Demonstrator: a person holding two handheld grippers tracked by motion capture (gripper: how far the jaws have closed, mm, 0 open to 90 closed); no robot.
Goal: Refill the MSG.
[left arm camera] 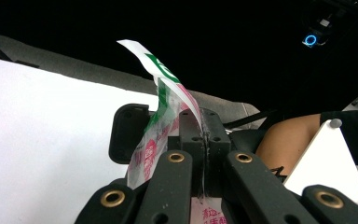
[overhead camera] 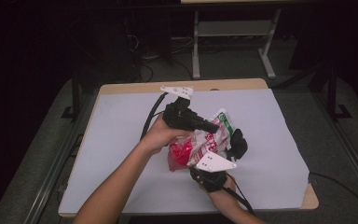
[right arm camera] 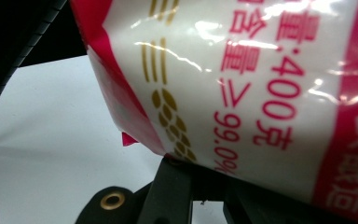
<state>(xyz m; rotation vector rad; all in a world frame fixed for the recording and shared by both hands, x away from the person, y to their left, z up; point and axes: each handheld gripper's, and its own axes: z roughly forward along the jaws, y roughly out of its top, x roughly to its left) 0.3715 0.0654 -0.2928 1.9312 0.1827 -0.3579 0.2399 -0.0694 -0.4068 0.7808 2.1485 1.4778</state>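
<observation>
A plastic bag, white with red print, a green top and something red inside, is held up over the middle of the table. My left gripper comes in from the left and is shut on the bag's upper edge; in the left gripper view the film is pinched between its jaws. My right gripper holds the bag's right side from below. In the right gripper view the bag covers the tips of that gripper, whose jaws stand close together under it.
A white sheet covers the wooden table. Black cables trail from both grippers. Beyond the far edge stand the white legs of another table on a dark floor.
</observation>
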